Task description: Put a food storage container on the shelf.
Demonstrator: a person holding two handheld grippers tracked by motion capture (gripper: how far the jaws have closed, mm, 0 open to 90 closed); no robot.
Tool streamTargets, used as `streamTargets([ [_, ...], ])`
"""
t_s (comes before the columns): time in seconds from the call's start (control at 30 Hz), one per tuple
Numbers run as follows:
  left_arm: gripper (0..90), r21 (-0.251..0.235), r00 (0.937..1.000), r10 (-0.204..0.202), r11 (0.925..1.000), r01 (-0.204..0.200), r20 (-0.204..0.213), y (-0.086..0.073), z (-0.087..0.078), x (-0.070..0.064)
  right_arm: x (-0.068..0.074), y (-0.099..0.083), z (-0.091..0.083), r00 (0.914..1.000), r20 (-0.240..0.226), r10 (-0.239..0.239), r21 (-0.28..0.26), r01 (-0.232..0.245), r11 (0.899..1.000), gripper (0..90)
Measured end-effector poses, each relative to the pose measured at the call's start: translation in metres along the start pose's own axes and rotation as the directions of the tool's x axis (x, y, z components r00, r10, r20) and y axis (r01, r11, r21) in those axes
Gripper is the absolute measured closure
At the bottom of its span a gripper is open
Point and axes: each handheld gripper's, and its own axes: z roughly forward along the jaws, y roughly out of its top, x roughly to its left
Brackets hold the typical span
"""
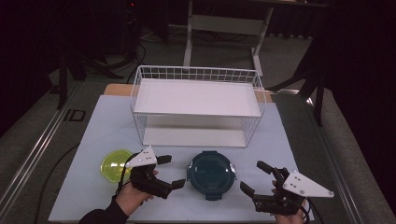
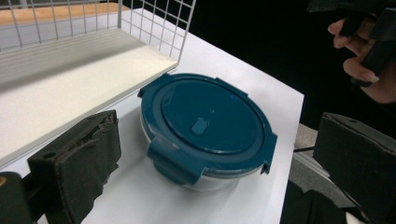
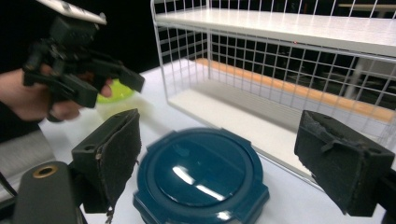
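Right gripper (image 1: 256,177) nearest the camera, at the table's near right edge, held in a hand (image 1: 286,215). Jaws spread wide, nothing between them, angled left toward the container (image 1: 211,171). In the right gripper view both black pads frame the container's teal lid, which lies just ahead and apart from them.

Left gripper (image 1: 170,171) near left, gripped by a hand (image 1: 132,196) with a dark sleeve. Jaws likewise wide and empty, pointing right at the container. In the left gripper view the container (image 2: 208,126) sits between the two pads but beyond them, no contact; clear body visible under the lid, four clip tabs down at the rim.

Container: round, teal lid on, standing on the white table (image 1: 93,135) near centre, between the two grippers, just in front of the rack (image 1: 196,100).

Rack: white wire, two white shelves, farther back at centre, both shelves bare.

Bowl (image 1: 113,165): yellow-green, on the table left of the container, just behind and beside the left gripper, partly hidden by it. In the right gripper view it shows past the left gripper (image 3: 112,79).
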Motion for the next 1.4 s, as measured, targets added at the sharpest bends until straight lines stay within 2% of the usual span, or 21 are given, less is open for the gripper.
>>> streamTargets([
  [0.07, 0.7, 0.003, 0.9999, 0.011, 0.9999, -0.011, 0.002, 0.005, 0.002, -0.003, -0.003, 0.0, 0.0, 0.9995, -0.016, 0.026, -0.002, -0.026, 1.0, 14.0],
  [0.1, 0.9, 0.012, 0.9999, 0.017, 0.9998, -0.017, 0.003, 0.008, 0.002, -0.004, -0.008, 0.002, 0.002, 0.9996, 0.0, 0.028, 0.018, -0.028, 0.999, 13.9],
  [0.23, 2.2, 0.023, 0.9999, 0.003, 0.9997, -0.004, 0.011, 0.017, 0.006, -0.005, -0.01, 0.002, 0.007, 0.9974, 0.066, -0.028, 0.055, 0.024, 0.998, 13.6],
  [0.33, 0.8, 0.029, 0.9998, 0.019, 0.9994, -0.019, -0.007, 0.02, 0.008, -0.006, -0.01, 0.0, 0.011, 0.9971, 0.07, -0.031, 0.088, 0.024, 0.996, 12.7],
  [0.43, 0.5, 0.038, 0.9998, -0.017, 0.9991, 0.017, 0.002, 0.024, 0.01, -0.004, -0.01, -0.002, 0.016, 0.9951, 0.098, -0.019, 0.095, 0.009, 0.995, 10.5],
  [0.57, 0.5, 0.062, 0.9984, -0.057, 0.9965, 0.056, 0.003, 0.024, 0.017, 0.002, -0.013, -0.001, 0.022, 0.9955, 0.094, -0.003, 0.105, -0.007, 0.994, 10.4],
  [0.6, 0.4, 0.073, 0.9951, -0.097, 0.9928, 0.096, 0.018, 0.022, 0.022, 0.007, -0.014, -0.001, 0.023, 0.9965, 0.083, 0.008, 0.109, -0.017, 0.994, 10.4],
  [0.63, 0.4, 0.073, 0.9951, -0.097, 0.9928, 0.096, 0.018, 0.022, 0.022, 0.007, -0.014, -0.001, 0.023, 0.9965, 0.083, 0.008, 0.109, -0.017, 0.994, 10.4],
  [0.77, 0.5, 0.094, 0.9878, -0.155, 0.9839, 0.152, 0.019, 0.016, 0.031, 0.017, -0.016, 0.0, 0.027, 0.9979, 0.064, 0.01, 0.118, -0.018, 0.993, 10.3],
  [0.83, 0.5, 0.113, 0.9825, -0.185, 0.9769, 0.181, 0.023, 0.012, 0.037, 0.021, -0.015, 0.001, 0.028, 0.9977, 0.067, -0.004, 0.125, -0.004, 0.992, 10.3],
  [0.87, 0.5, 0.14, 0.9746, -0.222, 0.9664, 0.216, 0.03, 0.006, 0.043, 0.026, -0.015, 0.0, 0.03, 0.997, 0.075, -0.021, 0.131, 0.011, 0.991, 10.3],
  [0.9, 0.5, 0.14, 0.9746, -0.222, 0.9664, 0.216, 0.03, 0.006, 0.043, 0.026, -0.015, 0.0, 0.03, 0.997, 0.075, -0.021, 0.131, 0.011, 0.991, 10.3],
  [1.0, 0.5, 0.173, 0.9637, -0.266, 0.9506, 0.258, 0.026, -0.003, 0.05, 0.033, -0.014, -0.003, 0.033, 0.9964, 0.077, -0.037, 0.149, 0.025, 0.988, 10.3],
  [1.07, 0.6, 0.196, 0.9529, -0.302, 0.9363, 0.291, 0.026, -0.008, 0.053, 0.037, -0.014, -0.006, 0.034, 0.9984, 0.057, -0.001, 0.158, -0.008, 0.987, 10.3],
  [1.13, 0.8, 0.23, 0.9502, -0.312, 0.9248, 0.303, 0.0, -0.012, 0.056, 0.038, -0.014, -0.009, 0.036, 0.9979, 0.064, 0.009, 0.167, -0.019, 0.986, 10.0],
  [1.17, 1.2, 0.247, 0.9457, -0.325, 0.9166, 0.315, 0.002, -0.013, 0.058, 0.039, -0.015, -0.011, 0.038, 0.9969, 0.077, 0.019, 0.171, -0.032, 0.985, 10.0],
  [1.2, 1.9, 0.255, 0.9368, -0.35, 0.9048, 0.341, -0.013, -0.016, 0.061, 0.04, -0.016, -0.013, 0.039, 0.9974, 0.061, 0.039, 0.188, -0.05, 0.981, 9.9],
  [1.23, 3.6, 0.255, 0.9368, -0.35, 0.9048, 0.341, -0.013, -0.016, 0.061, 0.04, -0.016, -0.013, 0.039, 0.9974, 0.061, 0.039, 0.188, -0.05, 0.981, 9.9],
  [1.33, 8.5, 0.266, 0.9258, -0.378, 0.8908, 0.368, -0.016, -0.017, 0.064, 0.041, -0.02, -0.018, 0.042, 0.9954, 0.076, 0.058, 0.203, -0.072, 0.977, 9.9],
  [1.37, 11.5, 0.263, 0.9195, -0.391, 0.884, 0.387, -0.037, -0.016, 0.065, 0.042, -0.021, -0.019, 0.042, 0.9949, 0.081, 0.06, 0.203, -0.076, 0.976, 9.9],
  [1.4, 15.7, 0.263, 0.9195, -0.391, 0.884, 0.387, -0.037, -0.016, 0.065, 0.042, -0.022, -0.02, 0.043, 0.9947, 0.079, 0.066, 0.214, -0.081, 0.974, 9.9],
])
